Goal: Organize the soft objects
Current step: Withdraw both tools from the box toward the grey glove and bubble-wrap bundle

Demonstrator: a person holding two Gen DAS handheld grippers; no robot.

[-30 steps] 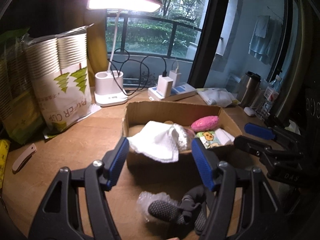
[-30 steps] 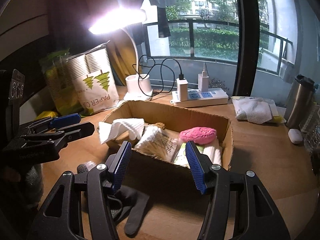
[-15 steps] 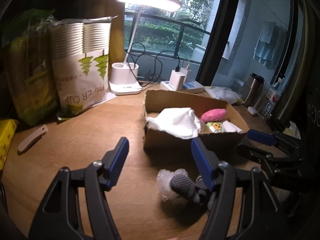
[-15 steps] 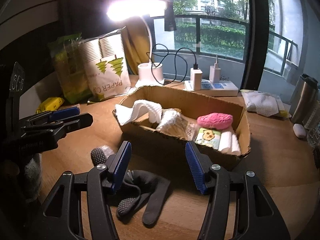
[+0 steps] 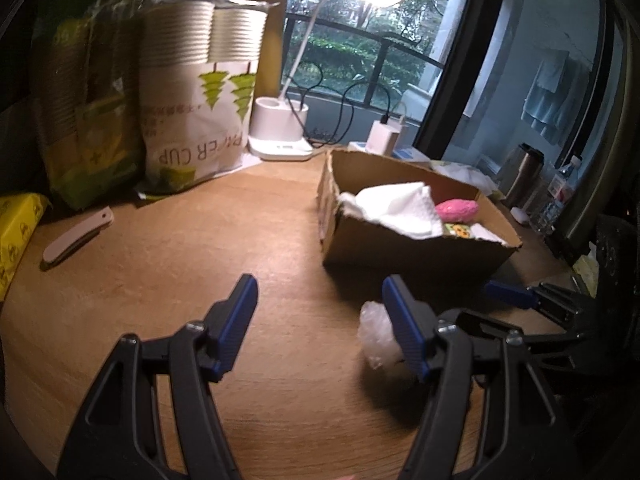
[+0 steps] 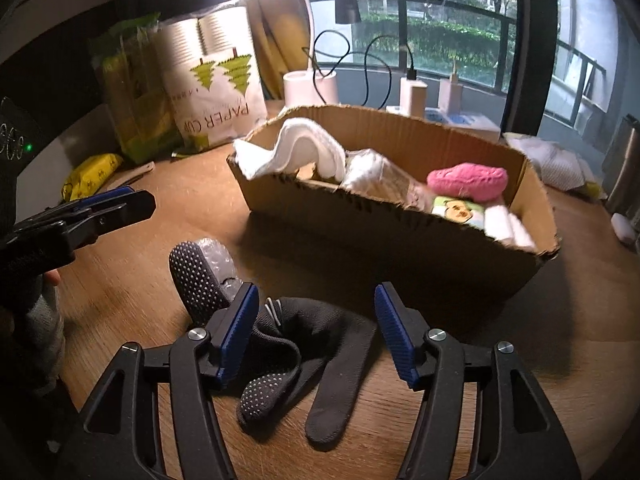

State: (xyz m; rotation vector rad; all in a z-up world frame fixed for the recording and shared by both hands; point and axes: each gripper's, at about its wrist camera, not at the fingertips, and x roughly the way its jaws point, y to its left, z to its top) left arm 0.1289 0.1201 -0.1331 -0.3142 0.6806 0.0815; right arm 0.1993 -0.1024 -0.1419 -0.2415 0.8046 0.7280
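Observation:
A cardboard box [image 6: 400, 236] on the wooden table holds a white cloth [image 6: 296, 152], a pink plush [image 6: 466, 180] and small folded items. It also shows in the left wrist view [image 5: 412, 248], with the white cloth [image 5: 400, 208]. Dark grip socks [image 6: 296, 344] lie in front of the box, beside a crumpled clear plastic wrap [image 6: 218, 260]. My right gripper [image 6: 316, 332] is open, just above the socks. My left gripper [image 5: 320, 320] is open and empty over bare table, left of the plastic wrap [image 5: 376, 332].
A paper cup bag [image 5: 200, 112], a green bag [image 5: 88, 100], a yellow pack [image 5: 16, 232] and a beige folding knife [image 5: 76, 232] stand at the left. A desk lamp base [image 5: 280, 132], a power strip with chargers [image 6: 432, 108] and a steel mug [image 5: 520, 176] lie behind the box.
Both grippers have pulled back from the box and lowered toward the table. The left one has swung left; the right one now hangs over the socks. Both stay open.

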